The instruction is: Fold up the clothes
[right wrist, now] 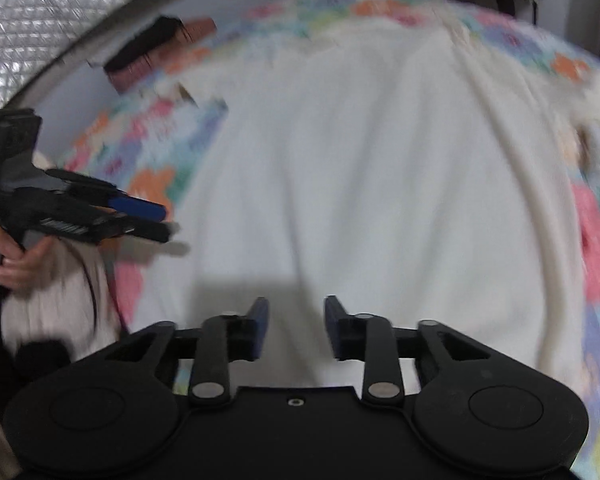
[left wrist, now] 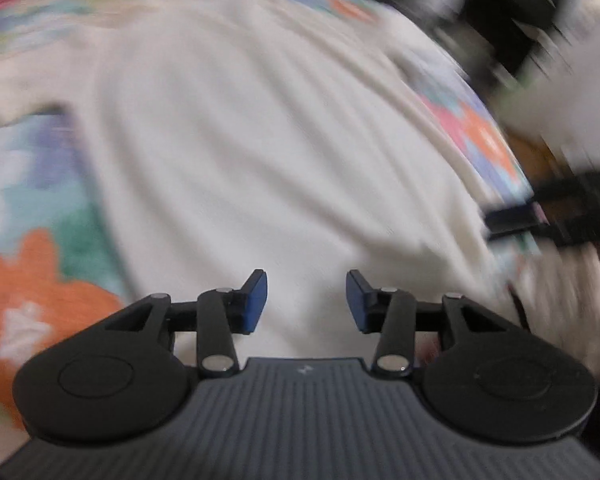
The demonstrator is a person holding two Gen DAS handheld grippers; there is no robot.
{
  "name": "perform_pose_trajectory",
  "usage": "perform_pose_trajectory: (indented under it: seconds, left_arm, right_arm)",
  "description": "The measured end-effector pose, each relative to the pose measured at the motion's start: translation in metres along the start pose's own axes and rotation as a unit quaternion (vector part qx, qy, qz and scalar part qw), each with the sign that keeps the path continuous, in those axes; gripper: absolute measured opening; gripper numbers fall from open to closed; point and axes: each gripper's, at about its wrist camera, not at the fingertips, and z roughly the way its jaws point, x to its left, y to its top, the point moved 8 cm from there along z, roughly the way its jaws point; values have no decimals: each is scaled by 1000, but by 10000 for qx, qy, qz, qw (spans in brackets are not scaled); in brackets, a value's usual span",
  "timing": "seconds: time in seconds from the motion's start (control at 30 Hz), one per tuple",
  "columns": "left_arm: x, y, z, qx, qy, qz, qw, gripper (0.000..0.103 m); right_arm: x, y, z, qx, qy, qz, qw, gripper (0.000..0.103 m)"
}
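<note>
A cream white garment (left wrist: pixel 260 140) lies spread flat on a colourful flower-patterned blanket (left wrist: pixel 32 208); it also shows in the right wrist view (right wrist: pixel 360 168). My left gripper (left wrist: pixel 306 300) is open and empty, just above the garment's near edge; it shows from the side in the right wrist view (right wrist: pixel 160 220), at the garment's left edge. My right gripper (right wrist: pixel 296 328) is open and empty, over the garment's near part; it shows at the right edge of the left wrist view (left wrist: pixel 512 222). Both views are blurred.
The patterned blanket (right wrist: pixel 152 148) surrounds the garment on all sides. A quilted silver surface (right wrist: pixel 32 20) rises at the far left. Dark objects (right wrist: pixel 152 48) lie past the blanket's far left edge. A hand (right wrist: pixel 16 264) holds the left gripper.
</note>
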Motion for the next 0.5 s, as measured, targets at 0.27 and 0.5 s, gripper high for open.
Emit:
perform_pose_trajectory:
  seconds: [0.27, 0.5]
  left_arm:
    - [170, 98, -32, -1612, 577, -2638, 9493, 40]
    - [321, 116, -27, -2202, 841, -4156, 8785, 48]
  right_arm:
    - [76, 141, 70, -805, 399, -287, 9955, 49]
    - [131, 217, 175, -878, 21, -1045, 9906, 49]
